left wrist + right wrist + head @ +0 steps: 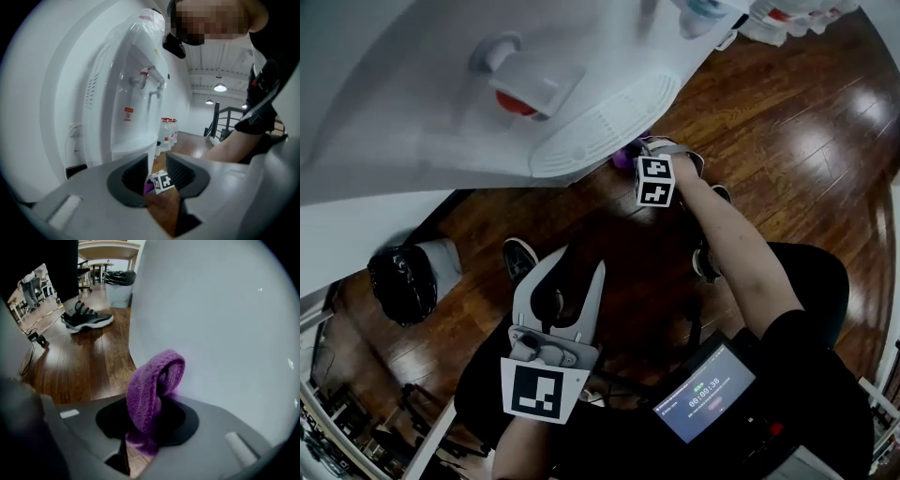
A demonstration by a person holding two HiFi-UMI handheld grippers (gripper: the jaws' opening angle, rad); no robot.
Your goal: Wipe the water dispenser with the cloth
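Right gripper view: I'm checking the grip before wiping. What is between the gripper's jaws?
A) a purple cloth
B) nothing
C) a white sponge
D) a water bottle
A: the right gripper is shut on a folded purple cloth, held close to the white water dispenser.

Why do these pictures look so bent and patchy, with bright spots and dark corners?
Head view: light glares off the wooden floor, and the water dispenser bulges. Left gripper view: the wide lens curves it, corners black, ceiling lamp flares. Right gripper view: purple cloth fairly sharp, foreground soft.
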